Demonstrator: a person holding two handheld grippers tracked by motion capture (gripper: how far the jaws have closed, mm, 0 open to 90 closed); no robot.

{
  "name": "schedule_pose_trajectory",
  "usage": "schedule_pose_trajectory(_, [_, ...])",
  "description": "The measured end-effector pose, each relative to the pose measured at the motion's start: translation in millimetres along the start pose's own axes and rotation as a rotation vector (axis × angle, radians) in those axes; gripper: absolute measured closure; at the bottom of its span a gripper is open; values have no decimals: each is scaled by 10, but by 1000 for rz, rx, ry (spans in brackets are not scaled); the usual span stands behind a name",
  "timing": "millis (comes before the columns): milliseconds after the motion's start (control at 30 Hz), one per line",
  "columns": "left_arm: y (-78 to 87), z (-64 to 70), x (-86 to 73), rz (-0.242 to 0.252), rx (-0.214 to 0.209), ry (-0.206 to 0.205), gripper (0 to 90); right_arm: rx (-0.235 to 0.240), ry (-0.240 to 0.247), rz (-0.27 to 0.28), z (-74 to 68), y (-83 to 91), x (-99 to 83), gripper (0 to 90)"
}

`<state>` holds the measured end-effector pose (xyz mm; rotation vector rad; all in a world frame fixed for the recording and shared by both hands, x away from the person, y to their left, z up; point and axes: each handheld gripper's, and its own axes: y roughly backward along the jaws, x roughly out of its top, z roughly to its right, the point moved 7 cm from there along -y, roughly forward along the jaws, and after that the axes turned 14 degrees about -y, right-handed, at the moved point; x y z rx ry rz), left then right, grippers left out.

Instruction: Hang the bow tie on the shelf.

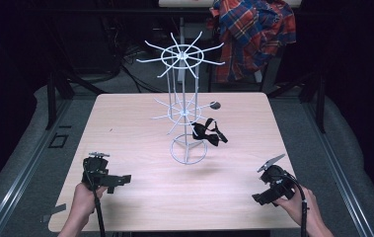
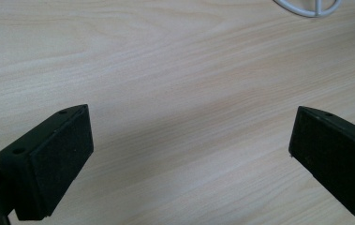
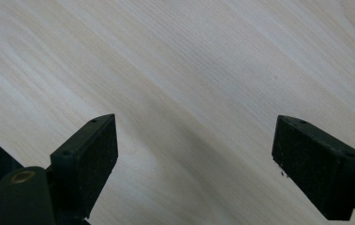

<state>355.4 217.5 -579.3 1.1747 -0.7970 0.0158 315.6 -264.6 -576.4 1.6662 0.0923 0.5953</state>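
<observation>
A white wire display rack [image 1: 184, 106] with two tiers of radiating hooks stands on the light wood table [image 1: 140, 192], its ring base [image 2: 313, 7] at the top edge of the left gripper view. A black bow tie [image 1: 208, 132] hangs from a lower hook on its right side. My left gripper [image 1: 120, 180] rests near the front left of the table, jaws wide apart over bare wood [image 2: 191, 136]. My right gripper [image 1: 258, 198] sits at the front right, open too, with nothing between its fingers [image 3: 191, 154].
A plaid shirt [image 1: 253, 34] hangs behind the table at the back right. A small dark round tag [image 1: 215, 104] sits at the end of one lower hook. Grey floor and metal rails flank the table on both sides.
</observation>
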Motion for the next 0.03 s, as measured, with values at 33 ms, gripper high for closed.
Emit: schedule_pose_trajectory(33, [-5, 3, 2, 1, -1, 0, 1, -4, 1, -2, 7, -4, 2, 141])
